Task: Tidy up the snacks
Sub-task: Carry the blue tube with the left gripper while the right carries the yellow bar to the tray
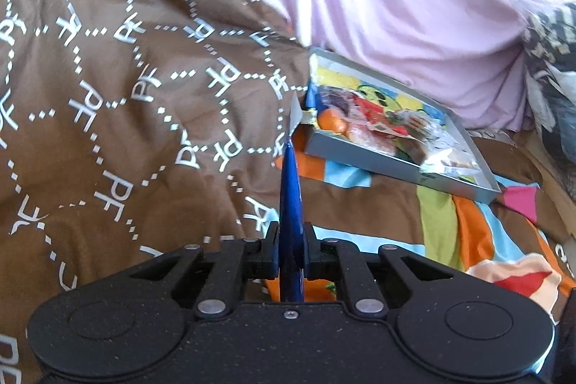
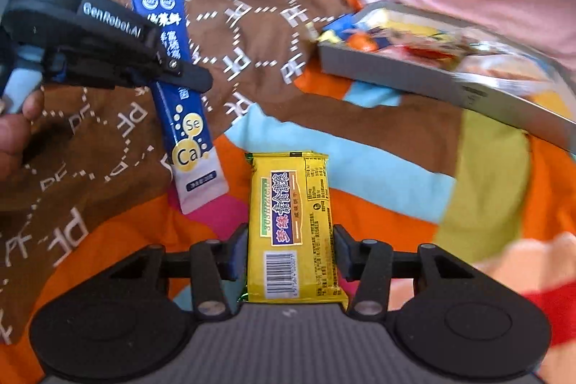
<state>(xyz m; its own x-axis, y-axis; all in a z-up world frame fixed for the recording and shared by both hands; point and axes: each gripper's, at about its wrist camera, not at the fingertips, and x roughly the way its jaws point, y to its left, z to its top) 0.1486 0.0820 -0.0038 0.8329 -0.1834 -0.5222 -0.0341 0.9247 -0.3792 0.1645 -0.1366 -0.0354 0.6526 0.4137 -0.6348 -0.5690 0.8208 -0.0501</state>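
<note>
My left gripper (image 1: 291, 240) is shut on a long blue sachet (image 1: 291, 193), which I see edge-on in the left wrist view. The right wrist view shows that sachet (image 2: 187, 139) face-on, blue and white with "Se" and "Ca" circles, pinched mid-length by the left gripper (image 2: 194, 78) and hanging above the cloth. My right gripper (image 2: 289, 251) is shut on a yellow biscuit packet (image 2: 293, 222) with a barcode, one finger on each long side. A shallow grey box (image 1: 360, 157) (image 2: 392, 74) holding several snacks lies ahead to the right.
Brown cloth with a white "PF" pattern (image 1: 126, 78) (image 2: 252, 24) is bunched on the left. A bright patchwork sheet (image 1: 432, 215) (image 2: 378, 175) covers the surface. Pale pink fabric (image 1: 414, 6) rises behind the box. A hand (image 2: 14, 132) holds the left gripper.
</note>
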